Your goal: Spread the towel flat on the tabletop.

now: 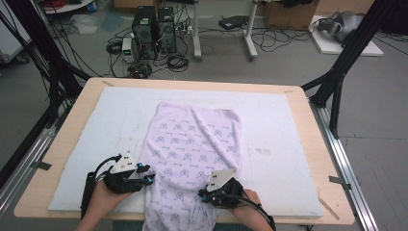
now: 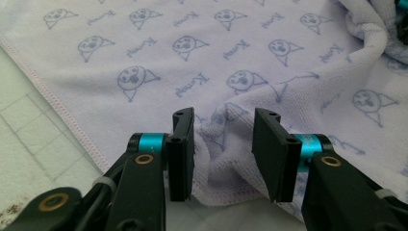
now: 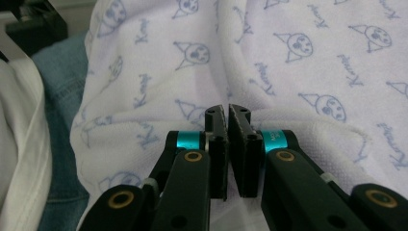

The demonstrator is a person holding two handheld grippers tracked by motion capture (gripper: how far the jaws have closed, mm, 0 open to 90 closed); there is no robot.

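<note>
A lilac towel (image 1: 192,139) printed with small blue cartoon faces lies lengthwise on the white mat, its near end hanging over the table's front edge. My left gripper (image 1: 146,173) sits at the towel's left hem near the front. In the left gripper view its jaws (image 2: 223,139) stand partly apart and press on a bunched fold of towel (image 2: 216,48). My right gripper (image 1: 206,192) is at the towel's right side by the front edge. In the right gripper view it (image 3: 227,115) is almost fully shut, pinching a raised ridge of the towel (image 3: 288,72).
The white mat (image 1: 279,125) covers a wooden table (image 1: 317,159) with a bare rim. Black frame struts (image 1: 337,82) stand at both far corners. Computers and cables (image 1: 154,33) sit on the floor beyond. The person's jeans (image 3: 57,120) show beside the hanging towel.
</note>
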